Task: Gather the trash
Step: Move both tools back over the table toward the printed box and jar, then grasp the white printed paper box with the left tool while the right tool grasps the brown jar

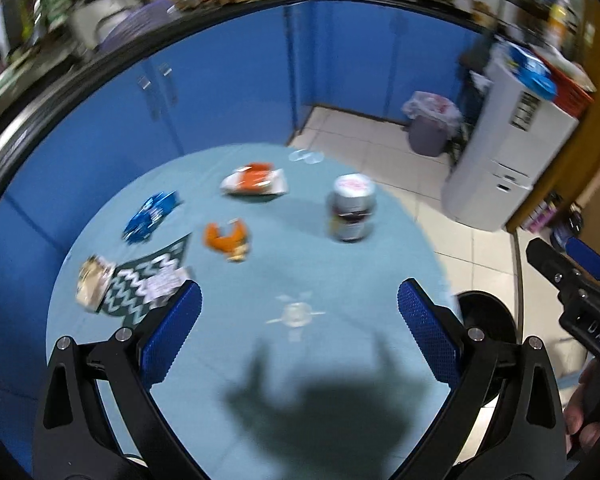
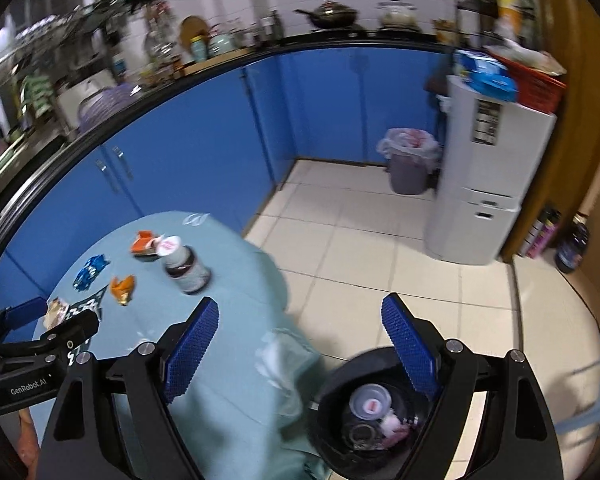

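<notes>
Five scraps on the round pale-blue cloth-covered surface (image 1: 340,280): blue foil wrapper (image 1: 151,218), orange-white packet (image 1: 255,180), torn orange wrapper (image 1: 226,240), crumpled tan wrapper (image 1: 92,282), green zigzag-print bag (image 1: 148,284). One grey plastic jar (image 1: 350,210) upright, lid up. My left tongs (image 1: 298,334) and right tongs (image 2: 300,350) both gape wide, empty. Black round bin (image 2: 364,412) beside the surface, holding rubbish
</notes>
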Motion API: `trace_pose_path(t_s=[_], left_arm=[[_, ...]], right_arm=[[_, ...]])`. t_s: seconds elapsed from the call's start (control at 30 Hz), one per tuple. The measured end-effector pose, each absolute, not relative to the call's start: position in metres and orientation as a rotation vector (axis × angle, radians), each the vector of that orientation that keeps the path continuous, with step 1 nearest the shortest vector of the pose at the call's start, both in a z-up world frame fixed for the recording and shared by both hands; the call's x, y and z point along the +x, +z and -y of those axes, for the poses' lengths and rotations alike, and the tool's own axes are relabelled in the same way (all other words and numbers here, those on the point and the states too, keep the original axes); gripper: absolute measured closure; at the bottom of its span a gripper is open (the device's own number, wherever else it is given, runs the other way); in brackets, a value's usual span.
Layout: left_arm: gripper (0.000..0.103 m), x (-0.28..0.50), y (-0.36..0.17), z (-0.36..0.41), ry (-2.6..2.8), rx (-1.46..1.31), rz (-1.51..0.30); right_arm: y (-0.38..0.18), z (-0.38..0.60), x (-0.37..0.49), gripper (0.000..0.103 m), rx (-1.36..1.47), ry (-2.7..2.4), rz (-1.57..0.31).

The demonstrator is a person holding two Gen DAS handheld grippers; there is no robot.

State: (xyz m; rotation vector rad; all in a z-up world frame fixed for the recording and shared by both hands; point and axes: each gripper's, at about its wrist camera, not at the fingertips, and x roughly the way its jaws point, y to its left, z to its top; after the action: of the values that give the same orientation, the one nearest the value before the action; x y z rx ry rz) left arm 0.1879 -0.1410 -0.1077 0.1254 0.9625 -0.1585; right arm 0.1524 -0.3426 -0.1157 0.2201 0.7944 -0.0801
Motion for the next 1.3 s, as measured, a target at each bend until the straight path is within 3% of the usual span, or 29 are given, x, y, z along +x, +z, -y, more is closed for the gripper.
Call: trace_pose_path(t_s=[0.3,0.67,0.87,1.03,1.07,1.1,1.17,1.3], left_arm=[[0.006,0.231,-0.158,0.053,-0.062,0.016,-1.052],[0.007,0.266,-0.199,0.014,-0.02,-0.024,-1.128],[0.02,0.273,-0.212,0.008,-0.008,-0.023,-1.158],[0.022,0.276,-0.213,0.005,0.0,-0.011,-1.145],[0.023,0.275,-0.213,0.005,0.003,-0.009,-1.142],[0.024,0.275,-0.213,0.005,0.006,-0.008,-1.14],[0.027,0.273,-0.213,0.003,0.01,-0.007,-1.137],[0.043,0.269,-0.21,0.001,0.023,-0.011,-1.132]], right_arm=[[-0.147,0.281,0.215,0.021,0.14,0.048,-0.858],[-0.181,0.253,0.266,0.021,0.105,0.082,-0.935],[-0.191,0.242,0.28,0.021,0.081,0.097,-0.953],[-0.192,0.238,0.284,0.022,0.056,0.076,-0.943],[-0.193,0.237,0.284,0.027,0.048,0.074,-0.943],[-0.194,0.234,0.284,0.041,0.035,0.079,-0.949],[-0.196,0.232,0.285,0.059,0.014,0.075,-0.964],[-0.194,0.23,0.28,0.059,0.008,0.075,-0.959]])
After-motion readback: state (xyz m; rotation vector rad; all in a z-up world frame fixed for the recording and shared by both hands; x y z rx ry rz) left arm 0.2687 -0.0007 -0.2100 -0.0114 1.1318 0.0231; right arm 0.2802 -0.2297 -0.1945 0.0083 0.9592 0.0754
